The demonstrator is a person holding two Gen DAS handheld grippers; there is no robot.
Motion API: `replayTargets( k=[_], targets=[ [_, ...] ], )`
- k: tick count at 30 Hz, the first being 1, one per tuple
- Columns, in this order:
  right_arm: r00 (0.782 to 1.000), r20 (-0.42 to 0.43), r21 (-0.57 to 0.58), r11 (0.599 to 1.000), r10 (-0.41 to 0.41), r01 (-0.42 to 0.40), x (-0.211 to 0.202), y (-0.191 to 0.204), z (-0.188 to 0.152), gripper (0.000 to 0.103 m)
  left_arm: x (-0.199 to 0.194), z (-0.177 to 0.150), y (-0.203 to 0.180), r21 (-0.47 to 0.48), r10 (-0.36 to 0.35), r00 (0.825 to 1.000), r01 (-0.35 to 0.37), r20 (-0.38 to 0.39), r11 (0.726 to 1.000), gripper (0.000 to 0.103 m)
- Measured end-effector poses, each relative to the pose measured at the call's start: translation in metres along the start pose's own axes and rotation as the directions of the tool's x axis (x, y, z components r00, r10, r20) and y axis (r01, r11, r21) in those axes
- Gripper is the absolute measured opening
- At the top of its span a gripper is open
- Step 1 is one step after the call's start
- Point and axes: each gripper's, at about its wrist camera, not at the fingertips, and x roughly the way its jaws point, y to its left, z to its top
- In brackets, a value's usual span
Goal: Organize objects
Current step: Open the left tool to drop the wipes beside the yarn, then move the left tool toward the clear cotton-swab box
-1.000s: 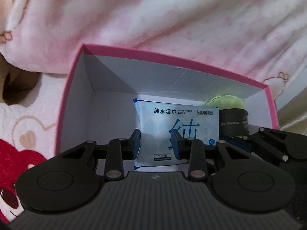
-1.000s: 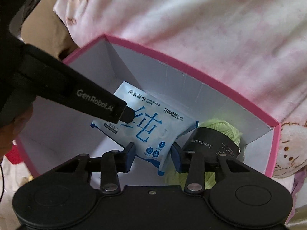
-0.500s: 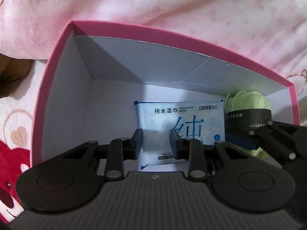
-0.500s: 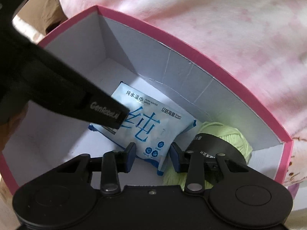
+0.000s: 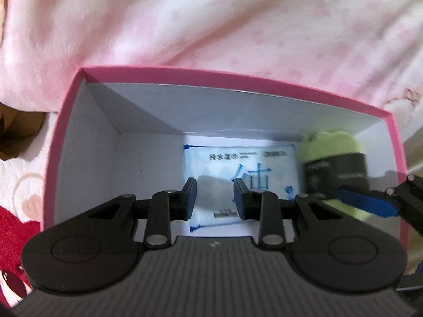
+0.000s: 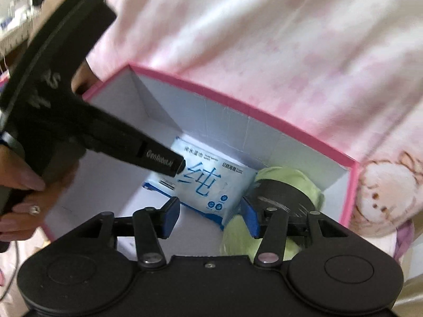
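Observation:
A pink-rimmed box (image 5: 227, 78) with white inner walls stands on the bedding; it also shows in the right wrist view (image 6: 277, 121). Inside lies a blue-and-white wet wipes pack (image 5: 246, 166) flat on the floor (image 6: 211, 185). A light green yarn ball with a black label (image 5: 335, 158) sits at its right (image 6: 285, 192). My left gripper (image 5: 215, 198) is open and empty above the pack. My right gripper (image 6: 211, 211) is open and empty over the pack's corner and the yarn.
Pink and white bedding (image 5: 211, 26) lies behind the box. A bear-print sheet (image 5: 15, 211) lies at the left. The left hand-held unit (image 6: 79, 137) crosses the right wrist view over the box. A bear print (image 6: 383, 182) shows right of the box.
Both grippers have pulled back and up from the box, so more bedding shows behind it. The right gripper's jaws have opened wider. The pack and yarn have not moved.

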Motion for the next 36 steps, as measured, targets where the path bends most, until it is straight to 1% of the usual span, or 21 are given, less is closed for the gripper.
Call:
replayTargets(
  k=[3, 4, 6, 9, 10, 11, 13, 14, 16, 20, 24, 27, 29, 31, 33, 36],
  targets=[
    [0.999, 0.04, 0.048, 0.999, 0.024, -0.026, -0.02, 0.004, -0.012, 0.056, -0.02, -0.01, -0.006, 0.052, -0.014, 1.0, 0.014, 0.007, 0.999, 0.033],
    [0.998, 0.05, 0.059, 0.998, 0.031, -0.034, -0.026, -0.003, -0.015, 0.056, -0.028, -0.014, -0.007, 0.067, -0.025, 1.0, 0.024, 0.006, 0.997, 0.033],
    [0.997, 0.065, 0.079, 0.996, 0.042, -0.047, -0.034, -0.009, -0.018, 0.056, -0.04, -0.01, 0.004, 0.085, -0.046, 0.999, 0.046, 0.001, 0.995, 0.033],
    [0.995, 0.085, 0.108, 0.992, 0.059, -0.068, -0.054, -0.003, -0.025, 0.056, -0.065, -0.016, 0.002, 0.117, -0.078, 0.997, 0.078, -0.006, 0.99, 0.036],
    [0.994, 0.088, 0.109, 0.991, 0.065, -0.074, -0.06, 0.005, -0.029, 0.056, -0.074, -0.022, 0.004, 0.127, -0.08, 0.997, 0.08, -0.008, 0.989, 0.04],
    [0.994, 0.091, 0.108, 0.991, 0.065, -0.075, -0.065, 0.008, -0.032, 0.056, -0.08, -0.024, -0.002, 0.137, -0.081, 0.997, 0.082, -0.012, 0.987, 0.041],
    [0.993, 0.095, 0.09, 0.993, 0.068, -0.077, -0.077, 0.022, -0.032, 0.056, -0.095, -0.032, -0.005, 0.151, -0.079, 0.997, 0.082, -0.025, 0.985, 0.041],
    [0.993, 0.096, 0.08, 0.994, 0.071, -0.078, -0.074, 0.022, -0.028, 0.056, -0.104, -0.035, -0.004, 0.153, -0.082, 0.996, 0.086, -0.035, 0.984, 0.041],
    [0.992, 0.098, 0.059, 0.995, 0.073, -0.079, -0.09, 0.033, -0.027, 0.057, -0.122, -0.042, -0.002, 0.158, -0.085, 0.995, 0.091, -0.044, 0.983, 0.041],
    [0.992, 0.101, 0.037, 0.996, 0.081, -0.085, -0.123, 0.055, -0.032, 0.057, -0.158, -0.059, 0.005, 0.201, -0.074, 0.997, 0.076, -0.017, 0.977, 0.046],
    [0.992, 0.079, 0.031, 0.995, 0.094, -0.096, -0.146, 0.072, -0.041, 0.057, -0.184, -0.081, 0.02, 0.209, -0.063, 0.998, 0.066, -0.024, 0.976, 0.048],
    [0.994, 0.04, 0.016, 0.995, 0.1, -0.1, -0.156, 0.085, -0.044, 0.064, -0.2, -0.099, 0.027, 0.217, -0.062, 0.997, 0.068, -0.034, 0.974, 0.05],
    [0.993, 0.014, 0.016, 0.993, 0.119, -0.119, -0.162, 0.094, -0.047, 0.069, -0.211, -0.11, 0.032, 0.225, -0.072, 0.997, 0.078, -0.037, 0.971, 0.052],
    [0.99, -0.005, 0.029, 0.989, 0.142, -0.142, -0.166, 0.102, -0.05, 0.071, -0.218, -0.12, 0.038, 0.229, -0.069, 0.997, 0.075, -0.034, 0.971, 0.053],
    [0.987, -0.02, 0.042, 0.986, 0.16, -0.159, -0.171, 0.109, -0.053, 0.072, -0.223, -0.13, 0.047, 0.222, -0.052, 0.998, 0.06, -0.042, 0.973, 0.053],
    [0.983, -0.025, 0.036, 0.982, 0.184, -0.183, -0.181, 0.123, -0.059, 0.075, -0.225, -0.144, 0.058, 0.205, -0.045, 0.997, 0.057, -0.065, 0.977, 0.054]
  ],
)
